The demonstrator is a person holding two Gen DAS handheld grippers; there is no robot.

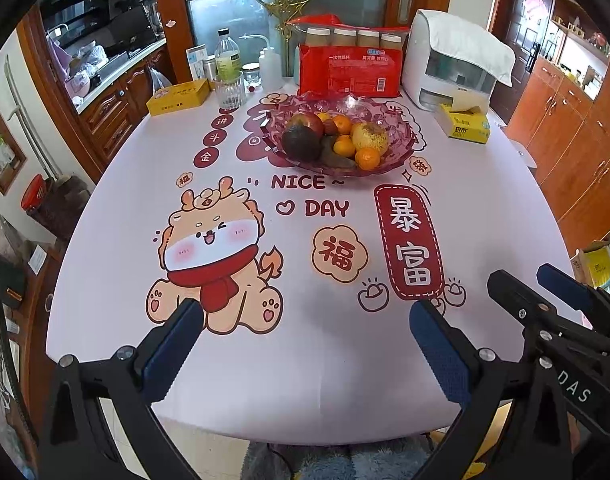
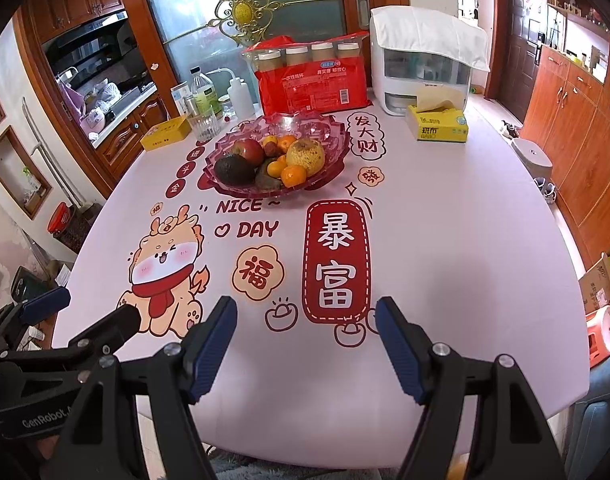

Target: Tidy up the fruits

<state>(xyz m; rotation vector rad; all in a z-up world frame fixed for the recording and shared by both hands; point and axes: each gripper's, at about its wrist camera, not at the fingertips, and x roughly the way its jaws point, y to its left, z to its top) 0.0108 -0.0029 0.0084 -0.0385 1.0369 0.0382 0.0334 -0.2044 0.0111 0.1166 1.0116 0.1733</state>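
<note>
A pink glass fruit bowl [image 1: 401,148] [image 2: 333,160] stands at the far middle of the table. It holds a red apple [image 1: 307,123] [image 2: 249,149], a dark avocado [image 1: 301,145] [image 2: 233,169], several oranges [image 1: 368,158] [image 2: 293,175] and a yellow bumpy fruit [image 1: 370,135] [image 2: 306,155]. My left gripper [image 1: 305,312] hovers open over the near edge of the table, nothing between its blue pads. My right gripper [image 2: 307,312] is open too, beside it on the right, also empty. Both are well short of the bowl.
The table [image 1: 345,380] wears a printed pink cloth. Behind the bowl stand a red package [image 1: 349,70], a white appliance [image 1: 445,64], a tissue box [image 1: 463,122], a glass [image 1: 229,90], bottles and a yellow box [image 1: 177,98]. Wooden cabinets [image 1: 577,140] line the right.
</note>
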